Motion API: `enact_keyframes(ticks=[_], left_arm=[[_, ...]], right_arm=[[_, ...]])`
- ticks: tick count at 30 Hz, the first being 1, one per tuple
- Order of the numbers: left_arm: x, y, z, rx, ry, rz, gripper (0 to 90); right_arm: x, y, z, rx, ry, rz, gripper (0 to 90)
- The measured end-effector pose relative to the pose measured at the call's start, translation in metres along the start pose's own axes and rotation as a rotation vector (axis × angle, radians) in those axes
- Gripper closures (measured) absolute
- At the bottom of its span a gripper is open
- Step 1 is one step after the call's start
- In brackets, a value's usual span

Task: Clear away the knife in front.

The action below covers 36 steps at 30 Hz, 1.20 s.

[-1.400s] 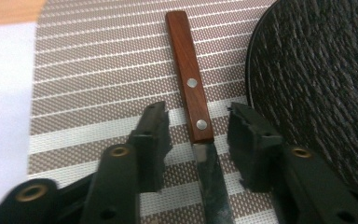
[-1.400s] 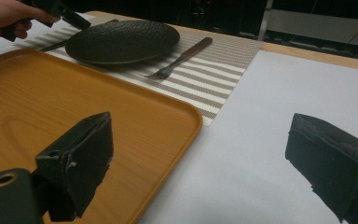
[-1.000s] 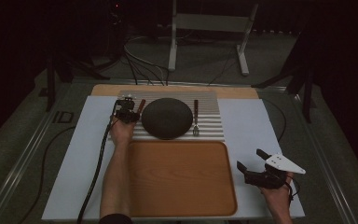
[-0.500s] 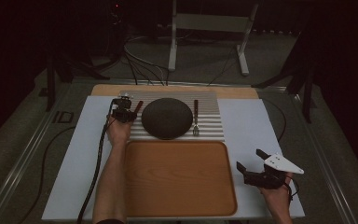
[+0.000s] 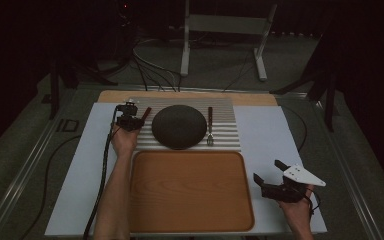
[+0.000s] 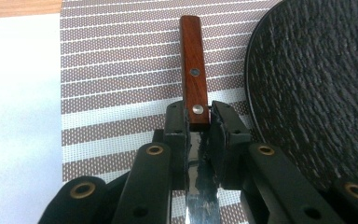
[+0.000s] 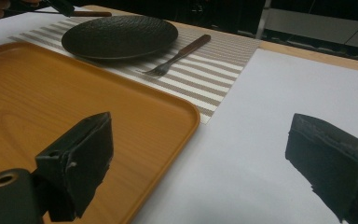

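Observation:
A knife (image 6: 193,60) with a reddish wooden handle and a steel blade is clamped between the jaws of my left gripper (image 6: 198,119), gripped where blade meets handle. In the high view that left gripper (image 5: 126,120) hovers over the left part of the striped placemat (image 5: 225,137), with the knife handle (image 5: 145,114) pointing away beside the dark round plate (image 5: 179,126). A fork (image 5: 210,125) lies on the mat right of the plate. My right gripper (image 5: 267,171) rests open over the white sheet near the front right, nothing between its pads (image 7: 84,154).
A wooden tray (image 5: 190,192) lies bare in front of the placemat, with its corner (image 7: 186,116) close to the right gripper. The left gripper's cable (image 5: 102,170) trails along the forearm. A white stand (image 5: 220,35) and cables sit on the floor beyond the table.
The left gripper has risen slightly and drifted left with the knife in its jaws. The right hand has stayed put.

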<state>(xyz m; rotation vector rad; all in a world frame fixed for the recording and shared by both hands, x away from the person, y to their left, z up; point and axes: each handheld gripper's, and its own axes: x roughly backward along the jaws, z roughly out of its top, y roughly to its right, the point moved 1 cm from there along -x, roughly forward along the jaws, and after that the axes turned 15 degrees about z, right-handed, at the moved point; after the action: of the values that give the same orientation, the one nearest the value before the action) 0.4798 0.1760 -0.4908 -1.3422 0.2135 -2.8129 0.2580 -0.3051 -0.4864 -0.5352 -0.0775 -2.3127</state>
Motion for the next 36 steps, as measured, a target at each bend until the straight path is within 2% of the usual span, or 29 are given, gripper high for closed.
enact_keyframes(ticks=[13, 16, 21, 27, 32, 36], left_arm=[[0.012, 0.0, -0.002, 0.028, 0.025, -0.008, 78.5], [0.018, 0.002, -0.004, 0.023, 0.025, 0.012, 78.6], [0.022, 0.002, -0.006, 0.035, 0.032, 0.017, 78.5], [0.03, 0.002, -0.008, 0.036, 0.047, 0.025, 78.5], [0.043, 0.007, -0.011, 0.014, 0.076, 0.04, 78.5], [0.047, 0.008, -0.013, 0.021, 0.083, 0.032, 78.5]], right_arm=[[0.0, 0.0, 0.0, -0.001, -0.001, 0.001, 7.5], [-0.001, -0.001, 0.0, -0.001, -0.002, 0.0, 7.5], [-0.001, -0.001, 0.0, -0.001, -0.002, 0.0, 7.5], [-0.001, -0.001, 0.0, 0.0, -0.004, 0.001, 7.5], [-0.001, -0.001, 0.0, 0.0, -0.005, 0.002, 7.5], [-0.001, -0.001, 0.0, 0.0, -0.006, 0.002, 7.5]])
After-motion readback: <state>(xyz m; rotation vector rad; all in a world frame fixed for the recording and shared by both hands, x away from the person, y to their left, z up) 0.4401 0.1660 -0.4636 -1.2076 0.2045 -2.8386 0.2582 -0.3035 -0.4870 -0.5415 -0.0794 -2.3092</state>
